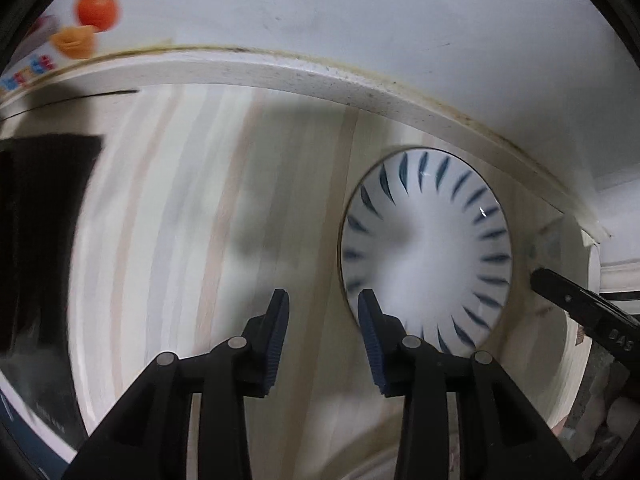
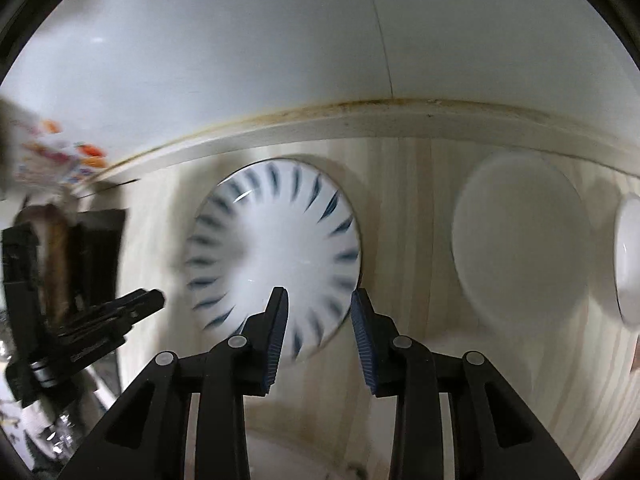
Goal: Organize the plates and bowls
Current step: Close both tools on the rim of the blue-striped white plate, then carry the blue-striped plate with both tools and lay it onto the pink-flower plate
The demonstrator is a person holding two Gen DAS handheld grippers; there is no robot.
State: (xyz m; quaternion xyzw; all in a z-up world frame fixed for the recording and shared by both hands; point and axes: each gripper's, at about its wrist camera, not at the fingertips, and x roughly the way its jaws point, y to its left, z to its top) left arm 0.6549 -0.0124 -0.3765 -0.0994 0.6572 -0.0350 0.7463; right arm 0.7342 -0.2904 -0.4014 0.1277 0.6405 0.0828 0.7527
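Observation:
A white bowl with blue leaf strokes [image 1: 428, 248] stands on the pale wood-grain counter near the back wall; it also shows in the right wrist view [image 2: 276, 248]. My left gripper [image 1: 323, 304] is open and empty, just left of the bowl's near rim. My right gripper [image 2: 319, 304] is open and empty, over the bowl's near right rim. A plain white plate [image 2: 520, 240] lies to the right of the bowl, and another white dish [image 2: 630, 256] sits at the far right edge. The left gripper's tip [image 2: 140, 300] shows left of the bowl.
A raised white ledge [image 1: 320, 76] and white wall run behind the counter [image 1: 200, 240]. A dark block [image 1: 36, 240] stands at the left. A carton with printed fruit [image 1: 80, 28] leans at the back left. The right gripper's tip [image 1: 580, 300] enters from the right.

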